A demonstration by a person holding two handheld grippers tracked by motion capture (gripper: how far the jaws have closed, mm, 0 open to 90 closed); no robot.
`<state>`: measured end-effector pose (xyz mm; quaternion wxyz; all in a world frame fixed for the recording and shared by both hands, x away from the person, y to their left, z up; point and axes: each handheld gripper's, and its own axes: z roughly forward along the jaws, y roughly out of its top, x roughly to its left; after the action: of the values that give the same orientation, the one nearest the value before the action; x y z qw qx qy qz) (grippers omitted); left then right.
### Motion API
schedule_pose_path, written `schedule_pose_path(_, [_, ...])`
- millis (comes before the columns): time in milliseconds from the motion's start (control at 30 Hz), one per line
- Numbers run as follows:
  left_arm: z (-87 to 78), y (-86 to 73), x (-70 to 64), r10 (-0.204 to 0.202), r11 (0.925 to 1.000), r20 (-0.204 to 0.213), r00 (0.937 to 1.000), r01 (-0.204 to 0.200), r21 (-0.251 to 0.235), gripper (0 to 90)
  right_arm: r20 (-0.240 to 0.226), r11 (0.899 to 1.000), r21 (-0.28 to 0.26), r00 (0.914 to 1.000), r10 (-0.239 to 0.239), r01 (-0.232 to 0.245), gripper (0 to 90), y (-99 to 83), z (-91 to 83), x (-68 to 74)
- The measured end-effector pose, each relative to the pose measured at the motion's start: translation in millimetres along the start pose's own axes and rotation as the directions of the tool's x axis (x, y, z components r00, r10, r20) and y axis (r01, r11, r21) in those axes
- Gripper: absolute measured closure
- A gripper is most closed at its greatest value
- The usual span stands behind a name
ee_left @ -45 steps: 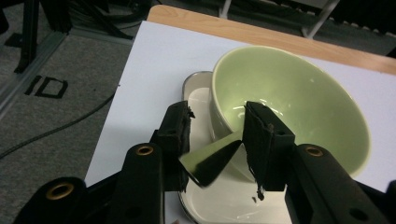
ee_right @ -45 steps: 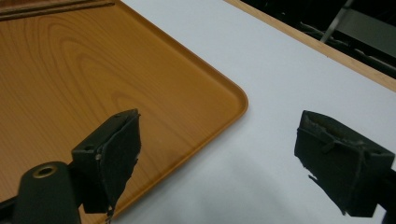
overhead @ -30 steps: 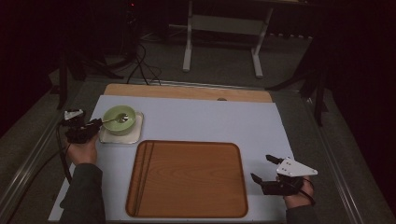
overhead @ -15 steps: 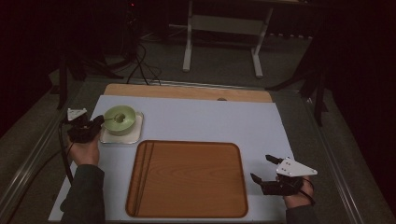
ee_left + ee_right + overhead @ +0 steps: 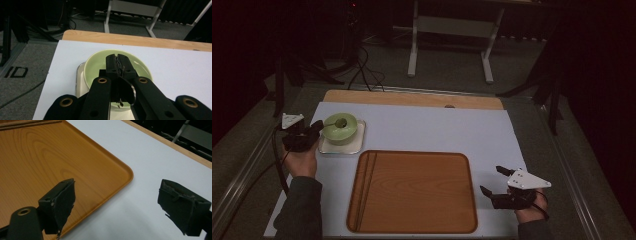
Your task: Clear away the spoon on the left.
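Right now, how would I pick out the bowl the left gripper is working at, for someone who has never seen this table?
Start from the big wooden tray in the middle of the white table cover. Just beyond its far left corner lies a pale square plate, and the bowl sits on it. It is the one light green, round thing there, and the left gripper hangs over it with jaws shut.

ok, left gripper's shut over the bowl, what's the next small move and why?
Probably lift the left gripper straight up a little. Its fingers are closed on what looks like a spoon in the green bowl, so it must clear the rim before going anywhere, likely toward the tray. The right gripper rests open beside the tray.
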<state>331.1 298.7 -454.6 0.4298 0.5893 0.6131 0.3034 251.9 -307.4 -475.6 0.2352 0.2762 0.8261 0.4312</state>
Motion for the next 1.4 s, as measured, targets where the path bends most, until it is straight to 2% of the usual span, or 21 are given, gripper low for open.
schedule_pose_path(500, [-10.8,9.1,-9.5,0.035,0.9992,0.042,0.9985,-0.034,-0.021,88.9,0.0,1.0,0.0,1.0,0.001,-0.001,14.1,-0.1,0.0,-0.1])
schedule_pose_path(867, [-23.3,17.9,-19.4,0.073,0.9966,0.081,0.994,-0.07,-0.044,88.9,0.0,1.0,-0.001,1.0,0.001,-0.001,14.1,0.1,0.0,0.1])
schedule_pose_path(1133, [-30.6,21.0,-28.2,0.127,0.9918,0.139,0.982,-0.125,-0.025,88.9,0.0,1.0,-0.002,1.0,0.0,0.0,14.1,0.2,-0.2,0.2])
schedule_pose_path(1400, [-36.3,21.1,-37.1,0.183,0.9828,0.171,0.9681,-0.185,-0.006,88.9,-0.001,1.0,0.001,1.0,-0.001,0.001,14.1,0.3,0.3,0.4])
